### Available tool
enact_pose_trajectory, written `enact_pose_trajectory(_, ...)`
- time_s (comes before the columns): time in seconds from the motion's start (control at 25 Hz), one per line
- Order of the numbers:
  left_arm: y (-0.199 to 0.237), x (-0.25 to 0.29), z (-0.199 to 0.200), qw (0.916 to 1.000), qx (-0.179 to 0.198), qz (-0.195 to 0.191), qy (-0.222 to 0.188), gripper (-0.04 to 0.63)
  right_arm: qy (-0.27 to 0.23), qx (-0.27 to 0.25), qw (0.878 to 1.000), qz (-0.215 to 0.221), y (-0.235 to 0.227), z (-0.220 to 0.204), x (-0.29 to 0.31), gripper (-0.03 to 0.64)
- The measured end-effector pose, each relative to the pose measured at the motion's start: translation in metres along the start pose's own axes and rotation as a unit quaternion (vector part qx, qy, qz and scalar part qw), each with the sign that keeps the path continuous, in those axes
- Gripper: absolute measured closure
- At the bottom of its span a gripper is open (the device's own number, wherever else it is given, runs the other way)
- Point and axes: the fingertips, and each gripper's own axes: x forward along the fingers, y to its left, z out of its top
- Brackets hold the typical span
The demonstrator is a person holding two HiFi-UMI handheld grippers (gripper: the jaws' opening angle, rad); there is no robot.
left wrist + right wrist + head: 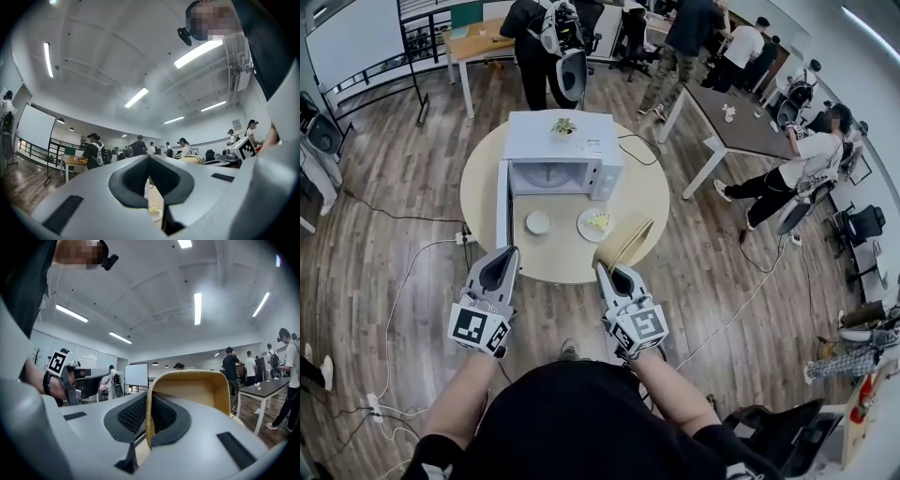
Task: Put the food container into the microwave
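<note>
1. Left gripper (508, 253) is hovering at the near edge of the round table (483, 183), jaws pressed together on nothing.
2. Right gripper (606, 270) is pinching the rim of the tan food container (628, 240) — it is hanging tilted over the table, just beside a plate of food (595, 223).
3. Farther back, the white microwave (562, 155) is standing with its door (502, 202) swung open — a small potted plant (563, 126) is sitting on top.

Round table (649, 199), potted plant (563, 126), food plate (596, 223)
</note>
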Motion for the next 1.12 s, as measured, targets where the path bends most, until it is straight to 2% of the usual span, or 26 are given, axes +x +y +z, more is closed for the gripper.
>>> enact_pose_trajectory(0.72, 0.017, 0.068, -0.014, 0.9982, 0.025, 0.054, 0.005, 0.577, -0.015, 0.003, 0.998, 0.066, -0.063, -0.008, 0.061, 0.592)
enact_pose_trajectory(1.12, 0.016, 0.075, -0.023, 0.9968, 0.026, 0.074, 0.013, 0.577, -0.010, 0.012, 0.996, 0.086, -0.071, -0.016, 0.072, 0.592)
